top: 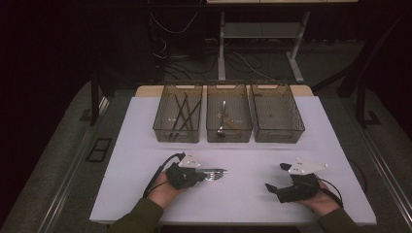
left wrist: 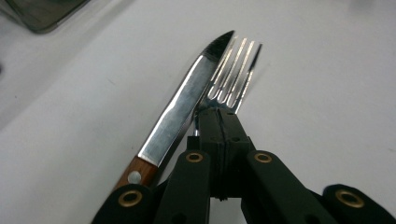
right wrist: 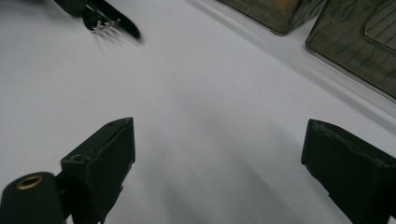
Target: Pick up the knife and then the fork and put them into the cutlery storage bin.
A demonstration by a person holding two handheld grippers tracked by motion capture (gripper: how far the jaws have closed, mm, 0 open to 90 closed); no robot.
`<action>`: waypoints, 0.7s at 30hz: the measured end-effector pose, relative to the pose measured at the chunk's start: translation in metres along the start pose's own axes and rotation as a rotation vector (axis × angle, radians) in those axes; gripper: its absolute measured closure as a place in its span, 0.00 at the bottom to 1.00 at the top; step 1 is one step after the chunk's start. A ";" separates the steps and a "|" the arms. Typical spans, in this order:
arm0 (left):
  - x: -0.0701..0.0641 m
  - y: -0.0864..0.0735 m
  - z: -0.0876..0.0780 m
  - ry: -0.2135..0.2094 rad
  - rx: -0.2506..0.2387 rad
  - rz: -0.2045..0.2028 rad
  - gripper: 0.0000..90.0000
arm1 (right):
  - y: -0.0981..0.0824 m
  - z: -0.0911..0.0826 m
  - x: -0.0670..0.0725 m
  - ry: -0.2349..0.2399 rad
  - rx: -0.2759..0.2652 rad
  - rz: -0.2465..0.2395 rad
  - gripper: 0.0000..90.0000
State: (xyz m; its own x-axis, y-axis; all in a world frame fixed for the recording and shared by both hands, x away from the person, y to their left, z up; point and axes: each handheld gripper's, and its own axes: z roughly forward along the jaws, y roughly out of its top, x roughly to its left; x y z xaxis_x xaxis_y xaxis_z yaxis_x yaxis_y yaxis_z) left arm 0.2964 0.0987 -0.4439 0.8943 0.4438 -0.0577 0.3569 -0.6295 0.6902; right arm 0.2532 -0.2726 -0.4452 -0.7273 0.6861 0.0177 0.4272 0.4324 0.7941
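- Right gripper [top: 278, 177]: rests low over the white table [top: 145, 131] at the near right, jaws spread wide with bare table between them; it carries nothing.
- Left gripper [left wrist: 219, 119]: at the near left, jaws pressed together and pinching the fork [left wrist: 236, 70] at the neck, just below the tines. In the high view the fork [top: 216, 174] projects to the right from the jaws.
- Knife [left wrist: 184, 109]: lies alongside the fork, blade against the fork's left edge in the left gripper view, wooden handle with a rivet back beside the gripper body. Whether the jaws also bear on the knife cannot be told; the pads appear closed on the fork alone.
- Orientation: the fork's long axis runs across the table, tines pointing toward the right gripper. The knife runs nearly parallel, tip forward, converging on the tines.
- Handling, as judged: both pieces are rigid polished steel, light, not fragile, but slick. A grip at the narrow neck may let the fork pivot; a hold nearer the middle of the handle would likely be steadier. The knife's wooden handle offers the better purchase.
- Far side: three clear bins in a row. The left bin [top: 178, 111] holds dark sticks, the middle bin [top: 228, 112] some cutlery, the right bin [top: 278, 111] appears nearly bare.
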 end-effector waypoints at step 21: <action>0.008 0.015 0.009 0.024 -0.014 0.006 0.99 | 0.000 0.000 0.000 -0.002 0.002 0.002 0.11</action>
State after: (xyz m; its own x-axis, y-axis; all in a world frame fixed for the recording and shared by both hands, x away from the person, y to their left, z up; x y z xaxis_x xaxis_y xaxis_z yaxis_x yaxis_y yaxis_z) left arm 0.3116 0.0873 -0.4409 0.8896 0.4554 -0.0366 0.3477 -0.6229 0.7008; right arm 0.2531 -0.2730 -0.4452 -0.7253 0.6882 0.0181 0.4299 0.4321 0.7927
